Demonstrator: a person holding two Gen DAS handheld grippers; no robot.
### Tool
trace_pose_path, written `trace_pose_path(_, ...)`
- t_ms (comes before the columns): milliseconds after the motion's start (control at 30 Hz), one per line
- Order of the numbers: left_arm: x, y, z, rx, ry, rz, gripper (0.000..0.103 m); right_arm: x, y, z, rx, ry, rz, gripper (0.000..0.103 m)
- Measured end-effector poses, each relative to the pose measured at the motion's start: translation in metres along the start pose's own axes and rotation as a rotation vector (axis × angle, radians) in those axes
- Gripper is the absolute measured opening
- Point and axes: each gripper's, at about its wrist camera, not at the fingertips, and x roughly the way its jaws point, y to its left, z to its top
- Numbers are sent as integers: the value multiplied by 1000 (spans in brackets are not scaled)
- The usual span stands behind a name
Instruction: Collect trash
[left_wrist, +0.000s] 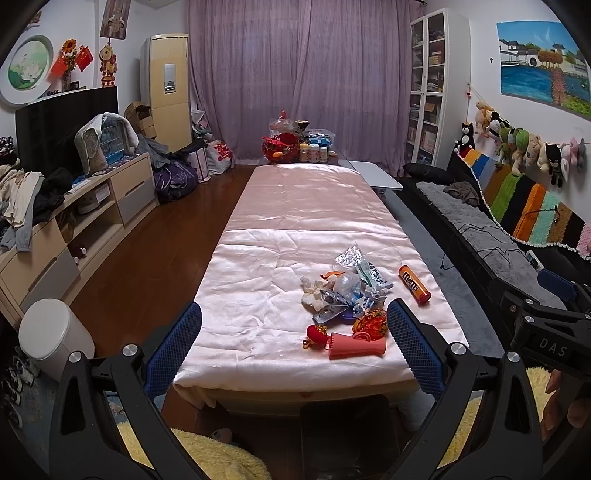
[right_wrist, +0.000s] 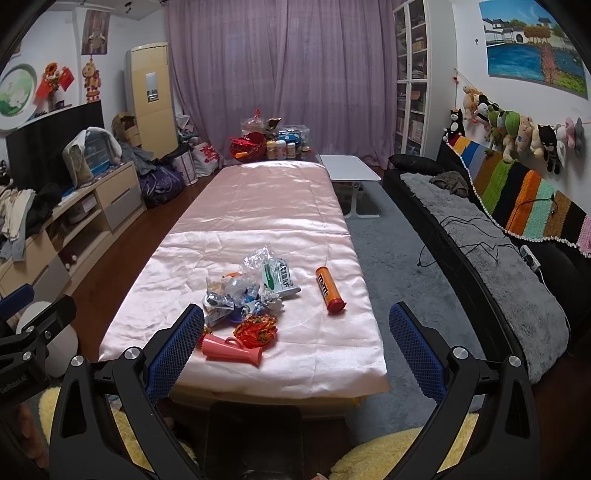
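Observation:
A pile of trash, crumpled foil, plastic wrappers and tissue, lies on the pink satin cloth of the long table. Beside it lie an orange M&M's tube, a pink cup on its side, a red-orange ornament and a small red lantern charm. My left gripper is open and empty above the table's near end. My right gripper is open and empty, also short of the pile.
A white lidded bin stands on the floor left of the table. A TV cabinet lines the left wall, a sofa with grey throw the right. Jars and bags crowd the table's far end. A white side table stands nearby.

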Motion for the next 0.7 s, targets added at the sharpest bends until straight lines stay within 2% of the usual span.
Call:
trace_pose_path(533,-2,-1,-1,-7,-7,16,95,1,3,-2,-1,5,-2,100)
trace_pose_path(633,0,-1,0,-50,14,-94,95,1,5,-2,-3,6,-1,100)
trace_pose_path(667,0,0,-1,-55,16,-101,95,1,4,-1,-2,4,0,100)
trace_pose_path(700,0,-2,-1,-44,10,-70,95,0,5,-2,-2,2,1,100)
